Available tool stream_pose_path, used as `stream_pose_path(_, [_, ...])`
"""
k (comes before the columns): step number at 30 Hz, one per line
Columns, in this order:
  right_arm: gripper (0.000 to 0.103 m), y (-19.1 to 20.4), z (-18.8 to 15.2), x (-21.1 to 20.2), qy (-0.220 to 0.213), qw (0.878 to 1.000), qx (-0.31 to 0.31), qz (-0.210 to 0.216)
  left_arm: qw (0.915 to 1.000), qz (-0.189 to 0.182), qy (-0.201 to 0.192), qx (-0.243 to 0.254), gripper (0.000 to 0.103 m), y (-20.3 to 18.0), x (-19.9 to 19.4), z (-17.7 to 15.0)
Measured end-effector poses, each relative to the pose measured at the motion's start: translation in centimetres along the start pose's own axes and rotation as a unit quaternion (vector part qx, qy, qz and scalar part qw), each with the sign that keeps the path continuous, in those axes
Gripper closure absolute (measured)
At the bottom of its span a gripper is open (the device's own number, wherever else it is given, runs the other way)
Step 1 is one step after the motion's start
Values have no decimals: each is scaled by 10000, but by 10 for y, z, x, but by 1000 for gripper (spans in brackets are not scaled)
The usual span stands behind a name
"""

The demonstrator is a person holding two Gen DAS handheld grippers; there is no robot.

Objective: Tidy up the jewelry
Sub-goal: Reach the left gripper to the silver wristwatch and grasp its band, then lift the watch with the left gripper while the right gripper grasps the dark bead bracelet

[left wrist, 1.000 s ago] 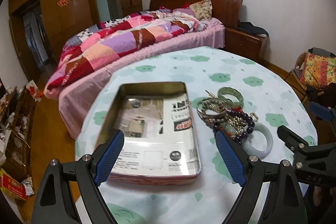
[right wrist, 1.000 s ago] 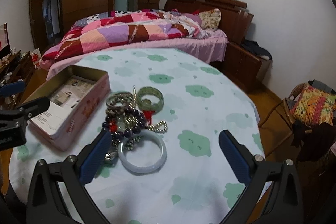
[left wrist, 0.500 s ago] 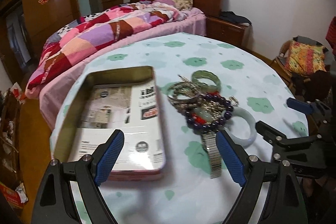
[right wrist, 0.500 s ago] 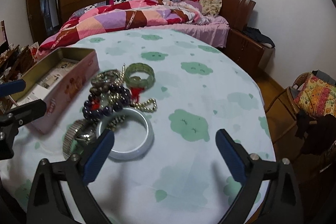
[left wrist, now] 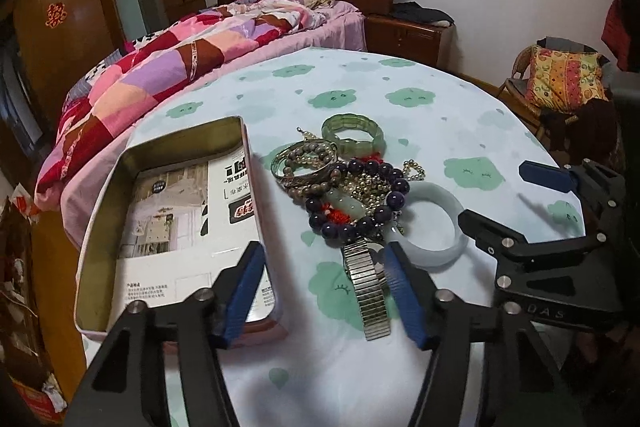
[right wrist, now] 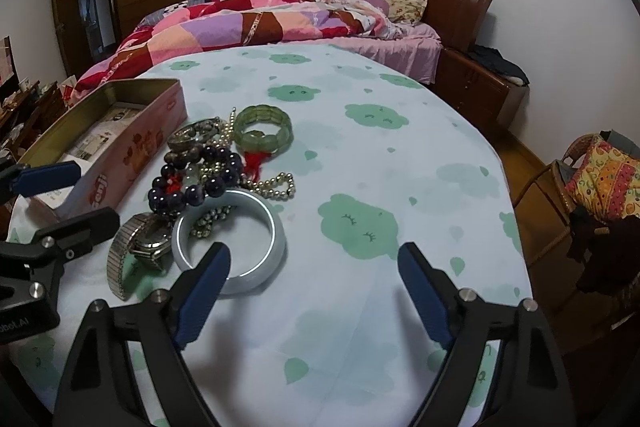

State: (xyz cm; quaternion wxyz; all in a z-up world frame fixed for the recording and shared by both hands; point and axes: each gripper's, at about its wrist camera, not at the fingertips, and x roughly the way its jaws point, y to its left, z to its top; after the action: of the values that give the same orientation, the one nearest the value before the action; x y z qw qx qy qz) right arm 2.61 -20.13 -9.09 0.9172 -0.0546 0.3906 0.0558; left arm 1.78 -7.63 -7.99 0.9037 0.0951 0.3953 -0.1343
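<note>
Presently the left gripper [left wrist: 326, 285] stands with its jaws parted and grasping nothing; they have just been closing, and the watch [left wrist: 366, 281] with its metal expansion band lies between the blue pads, nearer the right-hand pad, not visibly pressed by either. The right gripper [right wrist: 310, 291] is likewise released, its jaws wide though just narrowing, with its left-hand pad over the near rim of the white bangle [right wrist: 230, 241] and its other pad over bare tablecloth [right wrist: 400, 155]. Outward from the fingers, the jewelry sits in one tangled heap: a purple bead bracelet [left wrist: 360, 201], a silver chain [right wrist: 276, 185], a metal bangle [left wrist: 302, 163] and a green stone bracelet [left wrist: 354, 137] at the far end. The open tin [left wrist: 172, 223], the likely destination, lies just beside the heap on its left and holds only a printed sheet. In judgement, the step in hand is the first pick; the left jaws should settle squarely across the watch band and lift slowly, since the band's far end runs under the beads and could drag the heap. The left view shows the tin's floor and the band's full length; the right view alone shows the watch face [right wrist: 150, 245], the tin's pink outer wall and the chain's loop beyond the bangle.
</note>
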Motion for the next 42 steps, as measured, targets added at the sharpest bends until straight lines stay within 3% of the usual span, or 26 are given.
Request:
stream_pose_path(1, [16,-1,0,0,-6,10000,10,-6,10000,-2,-19,49,44,-2,-1,0])
stream_pose_path(4, [15,-1,1,-1,-25,10000,16,-22,9997,-114,-18,213,60,-9,-2,1])
stream_pose_path(7, [15,0,2,-1,-34,10000,-3,-33,9993,-186,-13,317,60,-14,-1,1])
stream_pose_path(16, [15,0,2,-2,-64,10000,2,-33,9971,-543,533,55,60,-11,28,-1])
stream_pose_path(18, [15,0,2,-2,-60,10000,-6,-31,9960,-722,532,-19,70,-10,29,-2])
stream_pose_path(19, [15,1,3,-2,-60,10000,-13,-30,9950,-837,540,-85,80,-7,29,-3])
stream_pose_path(21, [15,1,3,-2,-61,10000,-20,-32,9934,-972,554,-255,84,-1,30,-5])
stream_pose_path(23, [15,1,3,-2,-68,10000,-12,-34,9926,-1046,477,-387,88,6,25,-5])
stream_pose_path(31, [15,0,16,-2,-145,9998,111,112,9901,-1265,-187,-579,88,24,-14,4])
stream_pose_path(39, [16,13,46,10,-156,9988,31,472,9878,-1175,-756,-686,88,43,-47,25])
stream_pose_path(42, [29,20,54,27,78,9971,10,752,9874,-1119,-871,-707,88,50,-53,30])
